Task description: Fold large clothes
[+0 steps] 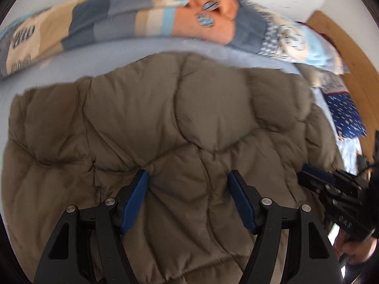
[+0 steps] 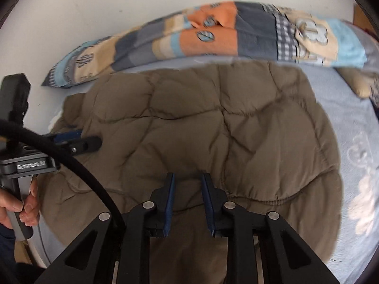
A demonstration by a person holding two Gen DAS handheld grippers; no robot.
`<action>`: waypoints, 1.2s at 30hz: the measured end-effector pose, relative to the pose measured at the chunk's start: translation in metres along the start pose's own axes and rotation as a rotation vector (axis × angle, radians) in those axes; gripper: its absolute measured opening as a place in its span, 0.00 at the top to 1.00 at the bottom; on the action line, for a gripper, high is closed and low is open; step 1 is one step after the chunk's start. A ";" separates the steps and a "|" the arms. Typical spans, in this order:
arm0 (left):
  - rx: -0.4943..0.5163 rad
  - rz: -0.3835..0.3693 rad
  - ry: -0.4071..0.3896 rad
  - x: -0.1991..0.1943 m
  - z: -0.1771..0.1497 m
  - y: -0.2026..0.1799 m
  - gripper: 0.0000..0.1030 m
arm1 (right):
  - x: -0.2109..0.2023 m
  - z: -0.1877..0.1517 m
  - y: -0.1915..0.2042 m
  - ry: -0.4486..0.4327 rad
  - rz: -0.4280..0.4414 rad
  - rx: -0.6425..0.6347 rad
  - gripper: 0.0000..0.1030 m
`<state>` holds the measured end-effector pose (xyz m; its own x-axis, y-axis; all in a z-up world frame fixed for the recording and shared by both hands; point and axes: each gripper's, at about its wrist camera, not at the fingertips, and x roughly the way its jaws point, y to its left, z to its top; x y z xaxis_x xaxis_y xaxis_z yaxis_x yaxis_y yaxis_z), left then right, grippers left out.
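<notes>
A large olive-brown quilted puffer jacket (image 1: 165, 123) lies spread on a light blue bed; it also fills the right wrist view (image 2: 213, 127). My left gripper (image 1: 188, 177) is open wide, just above the jacket's near part, with nothing between its blue pads. My right gripper (image 2: 187, 177) hovers over the jacket's near edge with its jaws narrowly parted and a fold of jacket fabric rising between them; whether they pinch it is unclear. The right gripper also shows at the right edge of the left wrist view (image 1: 308, 172), and the left gripper at the left of the right wrist view (image 2: 78, 139).
A patchwork pillow (image 1: 146, 21) in blue, orange and beige lies along the white wall behind the jacket, also seen in the right wrist view (image 2: 213, 33). The light blue sheet (image 2: 350, 123) extends right. A wooden headboard (image 1: 350, 54) and a dark blue patterned pillow (image 1: 345, 116) stand at the right.
</notes>
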<state>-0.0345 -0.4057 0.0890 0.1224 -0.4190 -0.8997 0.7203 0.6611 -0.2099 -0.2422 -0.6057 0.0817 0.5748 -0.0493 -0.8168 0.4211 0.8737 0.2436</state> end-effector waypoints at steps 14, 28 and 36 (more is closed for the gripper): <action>0.024 -0.010 -0.213 -0.123 -0.074 0.014 0.32 | -0.079 -0.020 -0.025 -0.123 -0.009 0.087 0.79; -0.158 0.160 -0.338 -0.156 -0.181 0.096 0.32 | -0.141 -0.106 -0.024 -0.292 -0.117 0.223 0.74; -0.186 0.191 -0.272 -0.109 -0.166 0.111 0.32 | -0.100 -0.100 -0.044 -0.223 -0.157 0.250 0.74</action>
<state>-0.0810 -0.1832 0.0998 0.4368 -0.4109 -0.8002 0.5338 0.8344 -0.1371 -0.3884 -0.5910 0.1007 0.6170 -0.3014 -0.7269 0.6588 0.7030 0.2677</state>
